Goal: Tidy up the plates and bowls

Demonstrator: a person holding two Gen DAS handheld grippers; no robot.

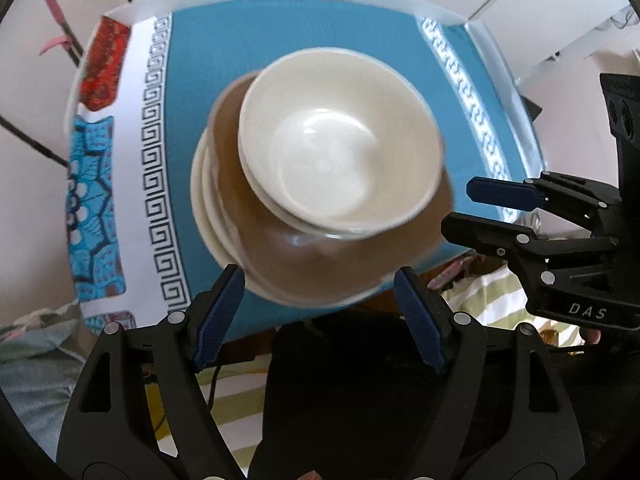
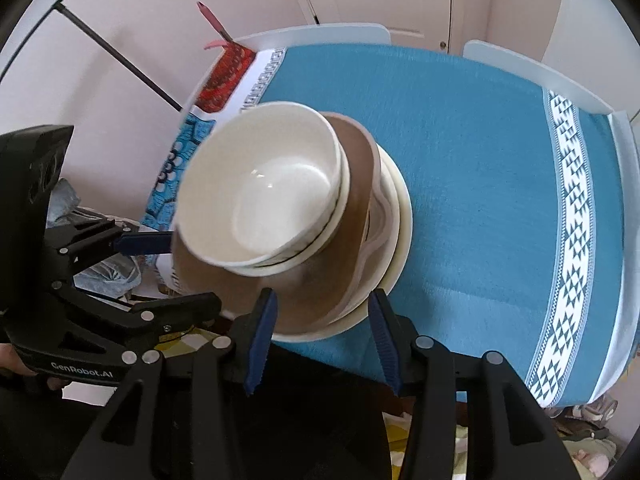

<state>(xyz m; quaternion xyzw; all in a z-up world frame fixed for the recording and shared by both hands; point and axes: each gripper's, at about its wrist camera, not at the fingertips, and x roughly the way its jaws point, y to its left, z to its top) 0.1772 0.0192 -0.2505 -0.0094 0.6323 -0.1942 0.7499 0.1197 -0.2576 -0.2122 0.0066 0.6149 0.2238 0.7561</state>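
— Where's the crockery?
— Cream ceramic bowls (image 1: pixel 340 160) nest atop a brown plate (image 1: pixel 280 256) and white plates (image 2: pixel 396 216) on the blue woven tablecloth (image 2: pixel 480 160).
— Your grippers?
— My left gripper (image 1: pixel 320 312) and right gripper (image 2: pixel 322 340) gape, holding nothing (stack just ahead).

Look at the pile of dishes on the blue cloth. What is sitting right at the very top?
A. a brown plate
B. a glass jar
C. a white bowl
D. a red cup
C: a white bowl sits at the top of the stack, open side up and empty, with a brown plate under the bowls and pale plates below that, seen from both wrist views.
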